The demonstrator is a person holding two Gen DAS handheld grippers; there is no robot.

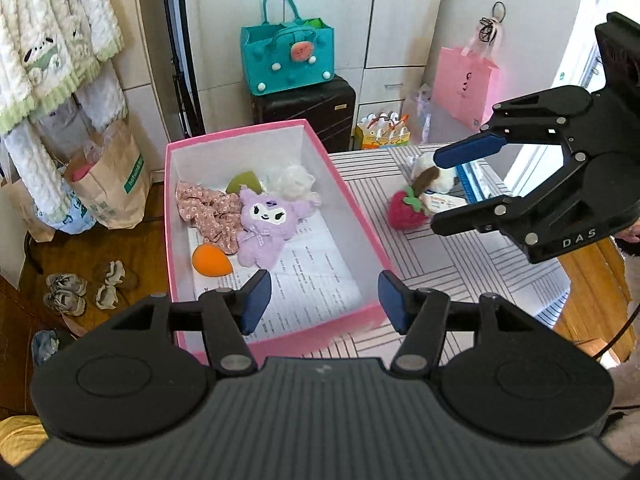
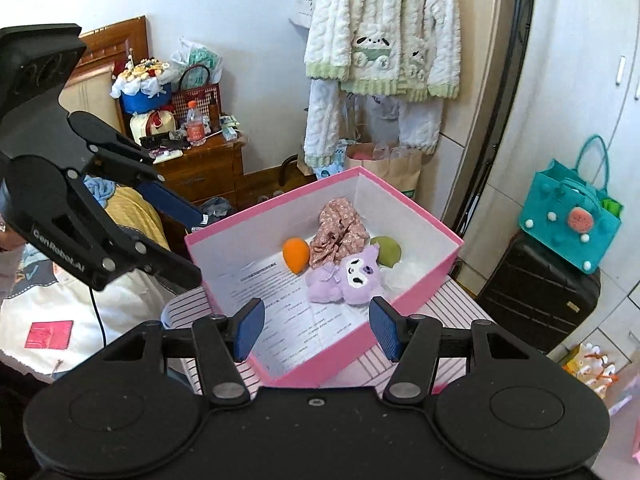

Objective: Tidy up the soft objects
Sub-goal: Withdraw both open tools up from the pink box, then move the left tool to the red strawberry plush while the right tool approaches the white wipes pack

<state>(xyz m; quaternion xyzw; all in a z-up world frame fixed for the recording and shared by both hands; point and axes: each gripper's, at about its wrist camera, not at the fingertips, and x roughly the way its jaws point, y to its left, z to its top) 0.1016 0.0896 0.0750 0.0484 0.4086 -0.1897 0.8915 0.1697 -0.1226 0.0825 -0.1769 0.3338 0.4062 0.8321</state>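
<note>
A pink box (image 1: pixel 356 204) stands on the striped table. In it lie a purple plush (image 1: pixel 264 220), a floral scrunchie (image 1: pixel 204 208), an orange sponge (image 1: pixel 212 262), a green sponge (image 1: pixel 242 180) and a white fluffy thing (image 1: pixel 290 180). The box (image 2: pixel 420 276) and the purple plush (image 2: pixel 352 276) also show in the right wrist view. My left gripper (image 1: pixel 324 300) is open and empty above the box's near end. My right gripper (image 1: pixel 436 192) is open and empty, next to a red strawberry plush (image 1: pixel 406 210) and a white-and-brown plush (image 1: pixel 434 174) on the table.
The striped table (image 1: pixel 460 264) carries a blue-edged item behind the plushes. A black suitcase (image 1: pixel 304 114) with a teal felt bag (image 1: pixel 288 56) stands behind the box. A pink bag (image 1: pixel 466 80), hanging fleece clothes (image 2: pixel 384 52), paper bags (image 1: pixel 112 184) and shoes are around.
</note>
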